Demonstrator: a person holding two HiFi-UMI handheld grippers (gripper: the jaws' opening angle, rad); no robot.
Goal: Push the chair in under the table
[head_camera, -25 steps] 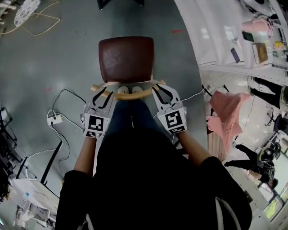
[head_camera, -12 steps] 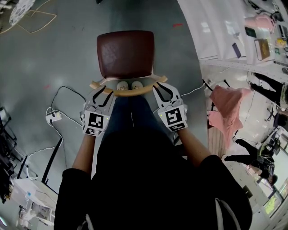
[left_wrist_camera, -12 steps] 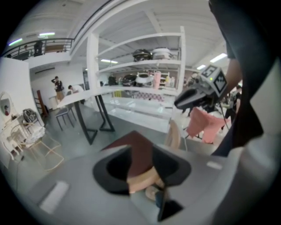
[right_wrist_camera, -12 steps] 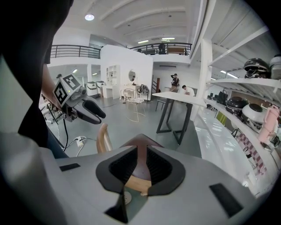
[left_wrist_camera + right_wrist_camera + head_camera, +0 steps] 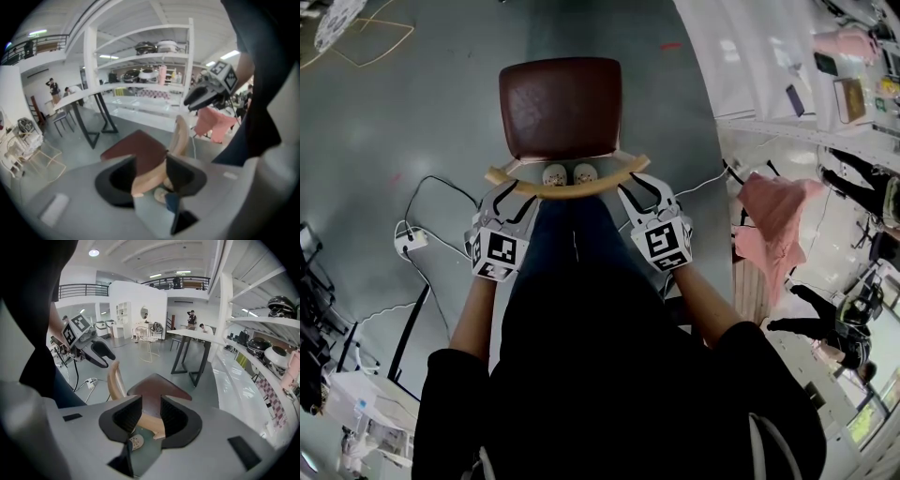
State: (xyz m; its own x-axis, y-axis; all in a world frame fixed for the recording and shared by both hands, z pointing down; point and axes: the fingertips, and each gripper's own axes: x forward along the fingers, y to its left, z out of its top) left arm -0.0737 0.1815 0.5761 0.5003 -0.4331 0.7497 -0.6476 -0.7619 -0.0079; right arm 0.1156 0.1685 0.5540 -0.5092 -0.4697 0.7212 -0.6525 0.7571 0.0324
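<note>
Grey floor [image 5: 441, 112] fills the head view, and on it stands the chair [image 5: 561, 103], its maroon seat out in the open. The dark-legged surface [image 5: 192, 336] sits beyond it in the right gripper view, so the chair is not yet under it. White shelving [image 5: 741, 66] runs along the right side.

The person stands right behind the chair, dark sleeves reaching down to its curved wooden backrest [image 5: 567, 187]. The left hand-held gripper [image 5: 514, 195] is at the backrest's left end. Its jaws are opening and spread, with the wooden tip lying between them and no longer squeezed. The right hand-held gripper [image 5: 639, 190] is at the right end. Its jaws are opening too, with a clear gap showing and the wood sitting low between the ribbed pads [image 5: 129, 416].

A pink cloth [image 5: 773, 230] hangs off to the right. Pale shoes [image 5: 569, 174] peek out just under the backrest. A white power strip [image 5: 406, 246] and its black cable lie on the floor to the left.
</note>
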